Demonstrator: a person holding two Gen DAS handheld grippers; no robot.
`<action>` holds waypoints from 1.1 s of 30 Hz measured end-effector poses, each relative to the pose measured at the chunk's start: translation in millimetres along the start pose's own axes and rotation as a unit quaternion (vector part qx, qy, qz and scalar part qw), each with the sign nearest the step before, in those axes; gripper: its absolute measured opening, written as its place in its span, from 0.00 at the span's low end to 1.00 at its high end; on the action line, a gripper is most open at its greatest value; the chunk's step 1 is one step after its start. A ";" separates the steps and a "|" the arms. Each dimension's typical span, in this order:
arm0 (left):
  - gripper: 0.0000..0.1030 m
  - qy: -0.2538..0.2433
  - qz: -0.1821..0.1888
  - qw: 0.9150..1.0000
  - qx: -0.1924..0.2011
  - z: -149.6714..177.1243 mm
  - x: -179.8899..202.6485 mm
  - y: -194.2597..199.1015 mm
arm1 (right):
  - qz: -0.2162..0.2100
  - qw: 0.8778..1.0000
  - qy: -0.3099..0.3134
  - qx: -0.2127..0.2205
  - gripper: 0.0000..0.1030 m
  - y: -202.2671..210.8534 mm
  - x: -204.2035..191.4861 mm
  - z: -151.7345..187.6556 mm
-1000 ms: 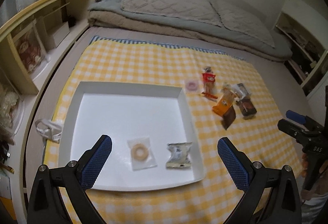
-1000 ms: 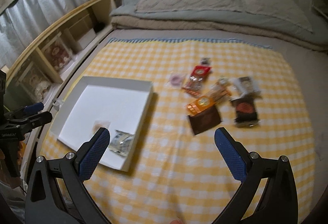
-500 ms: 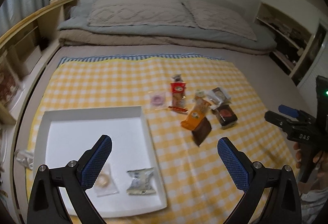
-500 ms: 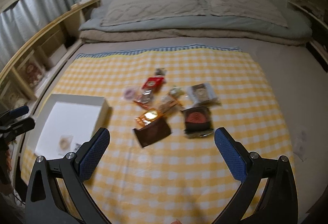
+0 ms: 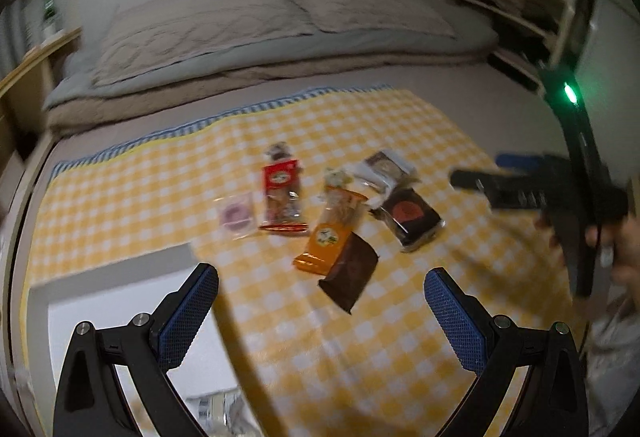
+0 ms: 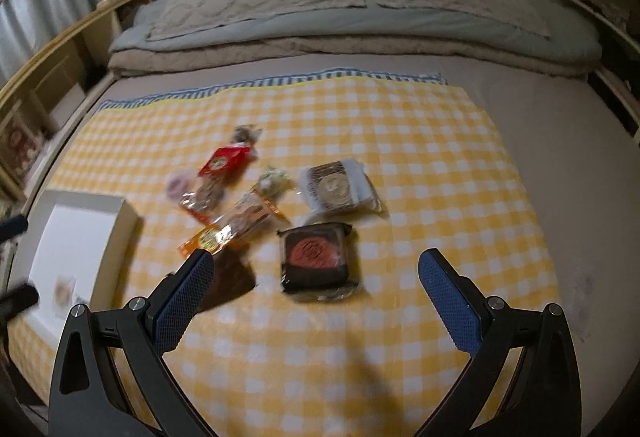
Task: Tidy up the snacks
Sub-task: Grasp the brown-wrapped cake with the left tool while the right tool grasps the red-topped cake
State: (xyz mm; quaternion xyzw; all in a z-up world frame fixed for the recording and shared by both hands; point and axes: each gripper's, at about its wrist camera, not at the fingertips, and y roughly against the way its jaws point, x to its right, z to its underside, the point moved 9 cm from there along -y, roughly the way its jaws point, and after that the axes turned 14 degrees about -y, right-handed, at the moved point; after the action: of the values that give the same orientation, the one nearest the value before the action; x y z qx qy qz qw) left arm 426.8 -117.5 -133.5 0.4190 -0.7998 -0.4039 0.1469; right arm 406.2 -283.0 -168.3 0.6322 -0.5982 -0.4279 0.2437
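The right gripper [image 6: 316, 287] is held spread wide and empty; the dark red-sealed snack [image 6: 316, 261] lies just ahead between its fingers, probably nearer than to the left gripper [image 5: 320, 307], likewise spread and empty.

Your left gripper [image 5: 321, 311] and right gripper [image 6: 316, 293] both gape wide, empty, fingers pointing forward and down.
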 end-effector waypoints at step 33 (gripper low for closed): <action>0.83 -0.308 -0.013 0.949 -0.072 30.0 75.7 -240.2 | 0.004 0.988 0.023 -0.155 0.68 -139.0 -3.1 58.4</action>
State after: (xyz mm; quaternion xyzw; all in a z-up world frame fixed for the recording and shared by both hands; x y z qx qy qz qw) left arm 496.2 -239.1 -345.0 0.2724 -0.7697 -0.5715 -0.0821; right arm 434.0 -245.2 -311.5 0.5938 -0.5212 -0.5002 0.3542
